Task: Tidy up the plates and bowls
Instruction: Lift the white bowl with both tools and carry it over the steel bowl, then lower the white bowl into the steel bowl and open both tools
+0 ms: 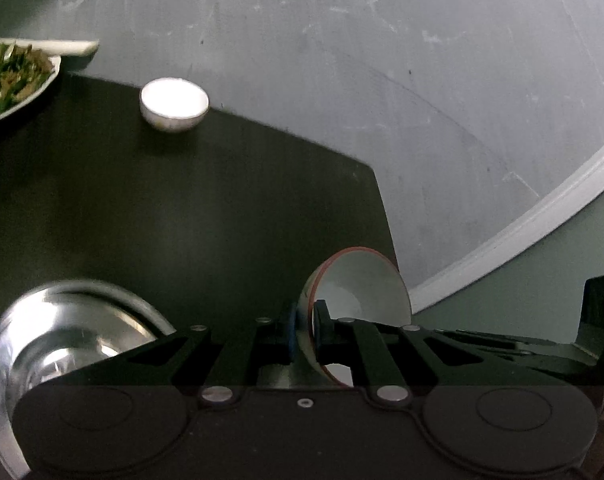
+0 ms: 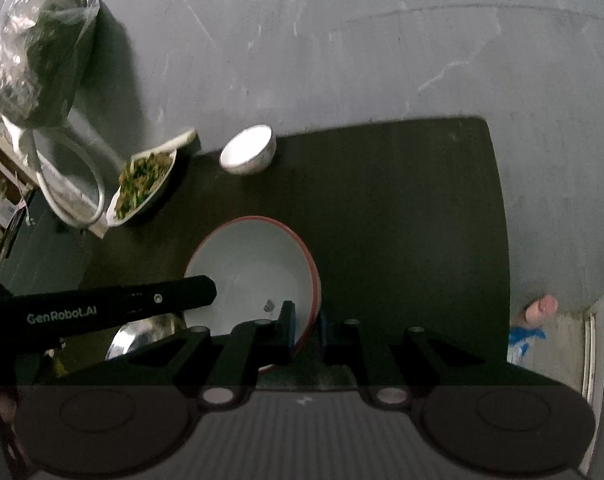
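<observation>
A white bowl with a red rim (image 1: 361, 284) hangs tilted over the dark table's (image 1: 182, 208) right corner. My left gripper (image 1: 303, 320) is shut on its rim. In the right wrist view the same bowl (image 2: 254, 264) shows its white inside. My right gripper (image 2: 305, 320) is shut on its near right rim, and the left gripper's black body (image 2: 102, 304) reaches its left side. A small white bowl (image 1: 174, 104) (image 2: 248, 150) stands at the table's far edge. A steel bowl (image 1: 62, 332) (image 2: 142, 336) sits near left.
A white plate of green vegetables (image 1: 10, 76) (image 2: 142, 184) rests at the far left of the table (image 2: 401, 220). Beyond the table lie grey floor, a bin lined with a plastic bag (image 2: 42, 52) and a person's foot (image 2: 541, 306).
</observation>
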Demonstrator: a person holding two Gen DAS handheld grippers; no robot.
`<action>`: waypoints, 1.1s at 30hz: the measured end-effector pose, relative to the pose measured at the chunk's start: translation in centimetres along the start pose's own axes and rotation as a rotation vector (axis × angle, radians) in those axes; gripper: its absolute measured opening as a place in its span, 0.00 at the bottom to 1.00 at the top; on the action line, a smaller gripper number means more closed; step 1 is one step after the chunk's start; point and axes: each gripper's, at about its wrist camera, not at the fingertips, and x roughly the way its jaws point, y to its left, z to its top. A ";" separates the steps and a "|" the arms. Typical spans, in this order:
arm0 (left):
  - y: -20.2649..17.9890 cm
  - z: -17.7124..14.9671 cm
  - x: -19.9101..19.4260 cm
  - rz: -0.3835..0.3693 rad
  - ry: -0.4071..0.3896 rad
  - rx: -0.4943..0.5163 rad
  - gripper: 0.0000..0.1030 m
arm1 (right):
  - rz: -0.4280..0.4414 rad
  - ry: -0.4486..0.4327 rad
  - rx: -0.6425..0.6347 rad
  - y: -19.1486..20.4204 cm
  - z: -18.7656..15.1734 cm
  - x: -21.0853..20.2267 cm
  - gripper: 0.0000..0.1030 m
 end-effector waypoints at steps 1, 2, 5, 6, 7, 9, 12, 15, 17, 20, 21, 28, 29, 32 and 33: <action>0.0 -0.4 0.1 0.000 0.008 0.003 0.08 | 0.002 0.012 0.004 0.0 -0.4 -0.1 0.13; 0.0 -0.7 0.1 0.001 0.016 0.005 0.08 | 0.004 0.023 0.007 -0.1 -0.8 -0.2 0.14; 0.0 -1.6 0.0 0.004 0.039 0.009 0.08 | 0.006 0.058 0.010 -0.1 -2.1 -0.4 0.14; 0.0 -2.0 0.0 0.005 0.047 0.010 0.08 | 0.007 0.067 0.011 -0.2 -2.4 -0.5 0.14; 0.0 -2.3 0.0 0.005 0.057 0.010 0.08 | 0.010 0.080 0.015 -0.2 -2.8 -0.5 0.14; 0.0 -2.7 0.0 0.008 0.074 0.011 0.08 | 0.013 0.100 0.019 -0.3 -3.4 -0.5 0.14; 0.0 -3.5 0.3 0.015 0.100 0.010 0.08 | 0.012 0.122 0.019 -0.4 -4.0 -0.5 0.14; 0.0 -4.0 0.4 0.018 0.114 0.005 0.08 | 0.010 0.139 0.026 -0.7 -4.4 -0.4 0.14; 0.0 -4.0 0.5 0.020 0.117 0.006 0.08 | 0.008 0.146 0.027 -0.9 -4.5 -0.3 0.14; 0.0 -4.1 0.5 0.026 0.123 0.006 0.08 | 0.009 0.152 0.028 -0.9 -4.7 -0.2 0.14; 0.0 -4.1 0.5 0.028 0.125 0.006 0.08 | 0.009 0.152 0.028 -0.9 -4.6 -0.1 0.14; 0.0 -4.2 0.6 0.034 0.134 0.002 0.08 | 0.004 0.151 0.018 -0.7 -4.7 -0.1 0.14; 0.0 -4.2 0.6 0.034 0.136 -0.001 0.08 | 0.005 0.152 0.019 -0.7 -4.7 0.0 0.14; 0.2 -4.4 0.6 0.035 0.138 -0.008 0.08 | 0.002 0.153 0.017 -0.6 -4.7 0.1 0.14; 0.3 -4.4 0.7 0.036 0.139 -0.011 0.08 | 0.001 0.154 0.015 -0.6 -4.7 0.1 0.14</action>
